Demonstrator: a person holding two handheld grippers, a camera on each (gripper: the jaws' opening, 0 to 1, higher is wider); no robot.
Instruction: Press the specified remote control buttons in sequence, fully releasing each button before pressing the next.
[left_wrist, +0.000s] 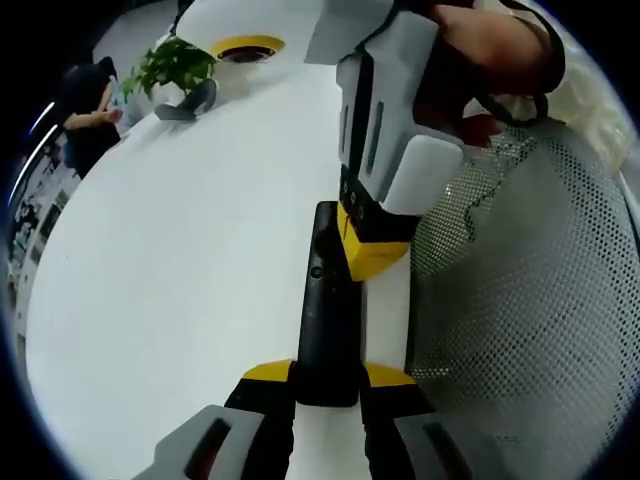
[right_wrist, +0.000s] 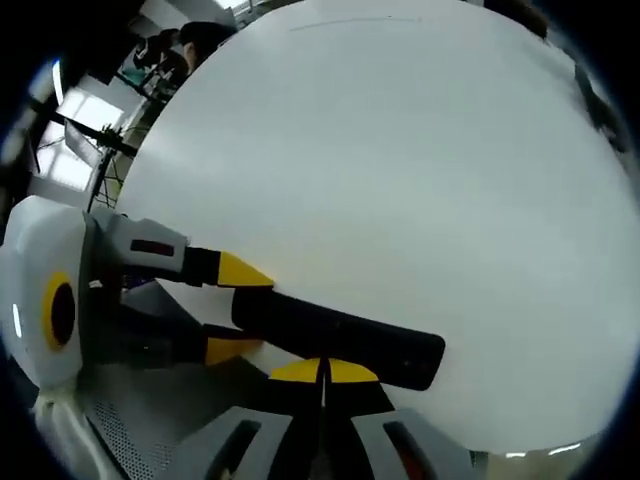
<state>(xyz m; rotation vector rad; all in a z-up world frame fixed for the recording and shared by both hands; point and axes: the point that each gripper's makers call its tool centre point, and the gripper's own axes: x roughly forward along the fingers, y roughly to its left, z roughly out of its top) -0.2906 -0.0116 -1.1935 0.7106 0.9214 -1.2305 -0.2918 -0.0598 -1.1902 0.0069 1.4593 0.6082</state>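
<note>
A slim black remote control lies lengthwise on the white table. My left gripper is shut on its near end, one yellow tip on each side. My right gripper, held by a person's hand, comes down from the upper right, and its yellow tips rest against the remote's far half. In the right gripper view the remote runs across the frame. There my right gripper is shut, tips together and touching the remote's edge. The left gripper clamps the remote's left end.
A potted plant and a yellow-rimmed round object stand at the table's far end. A mesh chair sits close beside the table edge on the right. A person stands beyond the table at the far left.
</note>
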